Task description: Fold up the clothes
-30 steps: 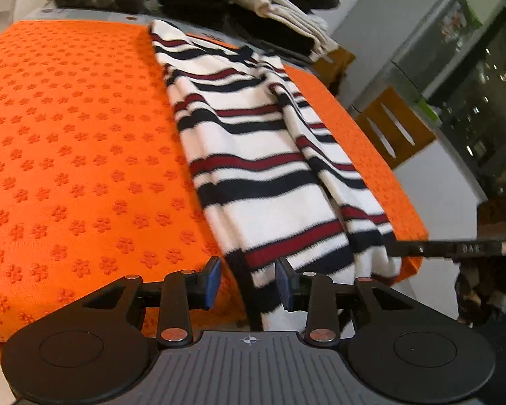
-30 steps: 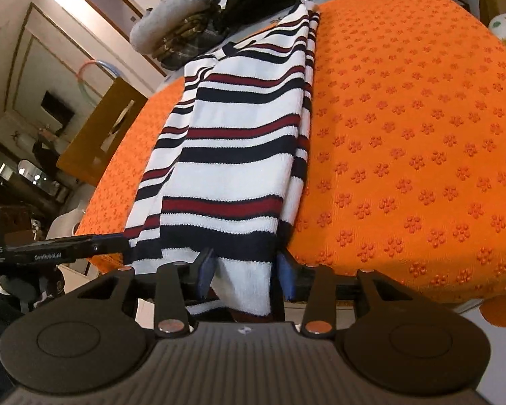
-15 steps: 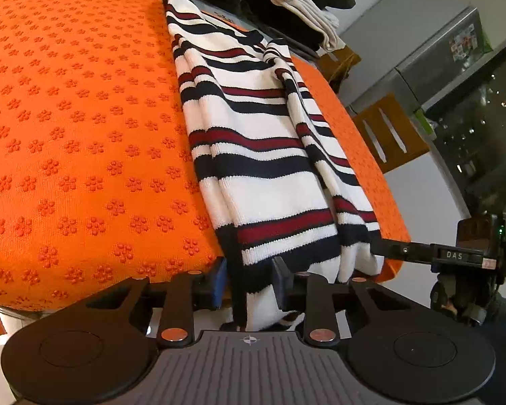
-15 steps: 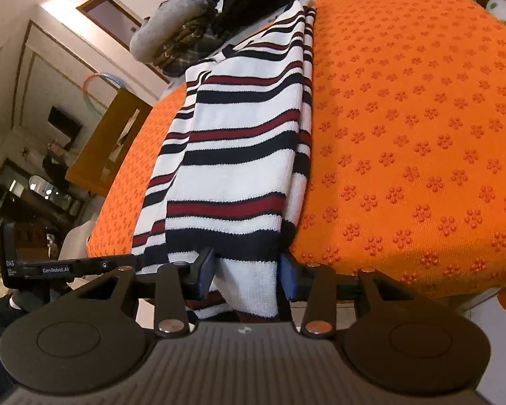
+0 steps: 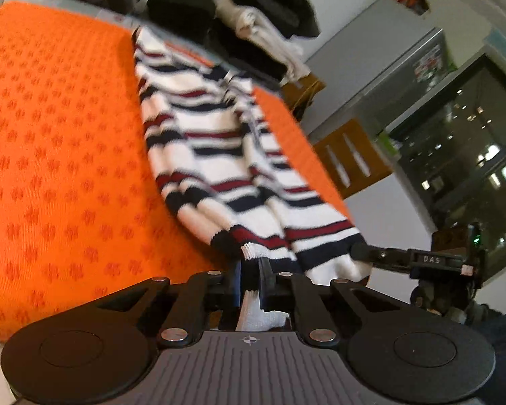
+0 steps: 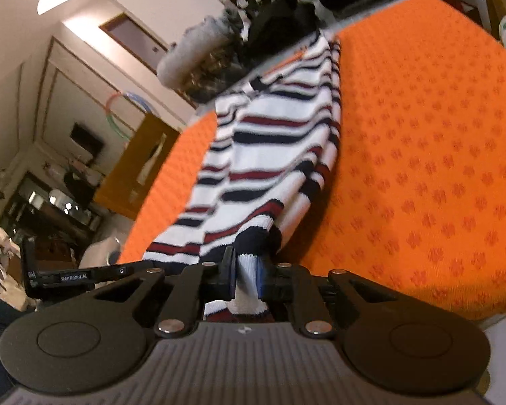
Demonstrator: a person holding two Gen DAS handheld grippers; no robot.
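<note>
While the striped sweater (image 5: 219, 168) lies lengthwise along the orange mat (image 5: 57, 155), its near hem is pinched at two spots and lifted off the mat's edge. With its jaws having just been closing, the left gripper (image 5: 250, 281) now has them drawn nearly together on the white ribbed hem, knit bunched between the pads, and the right gripper (image 6: 248, 278) has likewise just been closing and clamps the same hem beside the dark band. Other piled clothes (image 5: 253, 17) sit at the mat's far end, blurred.
</note>
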